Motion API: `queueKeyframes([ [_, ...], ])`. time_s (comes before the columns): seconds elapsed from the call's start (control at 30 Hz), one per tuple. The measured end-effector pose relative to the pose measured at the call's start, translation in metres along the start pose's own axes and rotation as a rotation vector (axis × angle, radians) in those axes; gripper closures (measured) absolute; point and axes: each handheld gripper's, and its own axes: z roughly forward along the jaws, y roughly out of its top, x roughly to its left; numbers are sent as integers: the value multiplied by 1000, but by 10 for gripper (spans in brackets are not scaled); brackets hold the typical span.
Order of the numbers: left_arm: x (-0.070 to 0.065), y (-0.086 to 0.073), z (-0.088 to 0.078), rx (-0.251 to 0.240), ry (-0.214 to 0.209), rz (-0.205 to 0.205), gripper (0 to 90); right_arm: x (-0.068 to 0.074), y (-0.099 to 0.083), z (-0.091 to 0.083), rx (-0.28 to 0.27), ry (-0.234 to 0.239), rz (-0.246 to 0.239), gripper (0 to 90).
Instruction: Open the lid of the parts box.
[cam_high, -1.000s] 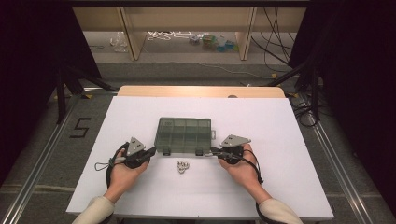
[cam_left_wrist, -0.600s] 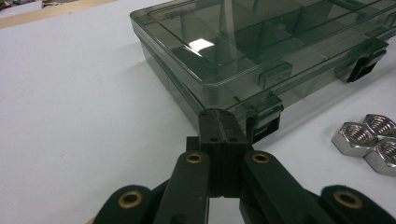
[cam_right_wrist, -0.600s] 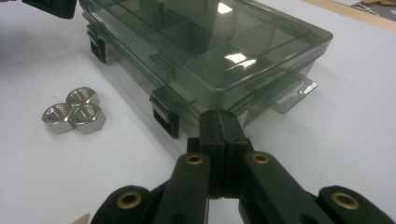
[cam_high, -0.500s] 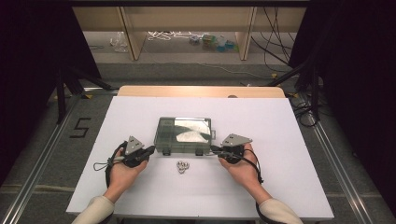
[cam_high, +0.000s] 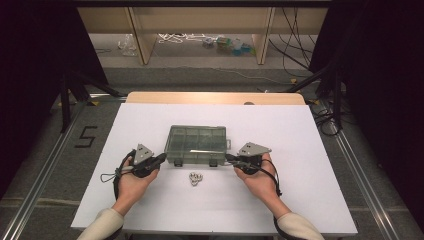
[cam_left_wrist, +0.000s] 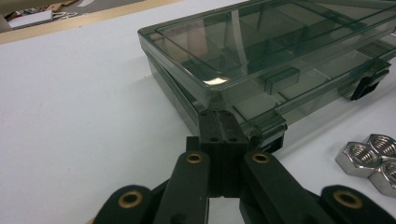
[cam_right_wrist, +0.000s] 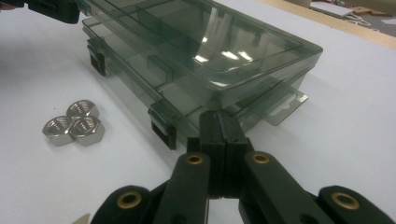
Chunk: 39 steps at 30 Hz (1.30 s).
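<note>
A smoky see-through compartment box lies mid-table with its lid down. Three steel hex nuts sit bunched just in front of it. My left gripper is shut and empty, its tip against the box's front left corner. In the left gripper view that tip meets the seam under the lid, with the nuts to the right. My right gripper is shut too, at the front right corner. In the right gripper view its tip touches below the lid, near a black latch.
The white tabletop has open room on both sides of the box and behind it. A wooden strip runs along its far edge. Beyond it stand shelves with cables, and dark stands flank the table.
Both hands have kept still. A broad bright reflection on the lid half a second ago has shrunk to a thin streak; one second ago the lid showed no glare.
</note>
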Motion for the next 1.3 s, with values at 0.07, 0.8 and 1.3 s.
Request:
queueKeyframes([
  [0.07, 0, 1, 0, -3, 2, -8, 900, 0, 1, 0, 1, 3, -1, 900],
  [0.8, 2, 11, 1, -44, 16, -21, 900, -1, 9, 1, -58, -7, 12, 900],
  [1.3, 3, 17, 3, -65, 20, -38, 900, -2, 13, 2, -92, -29, 15, 900],
])
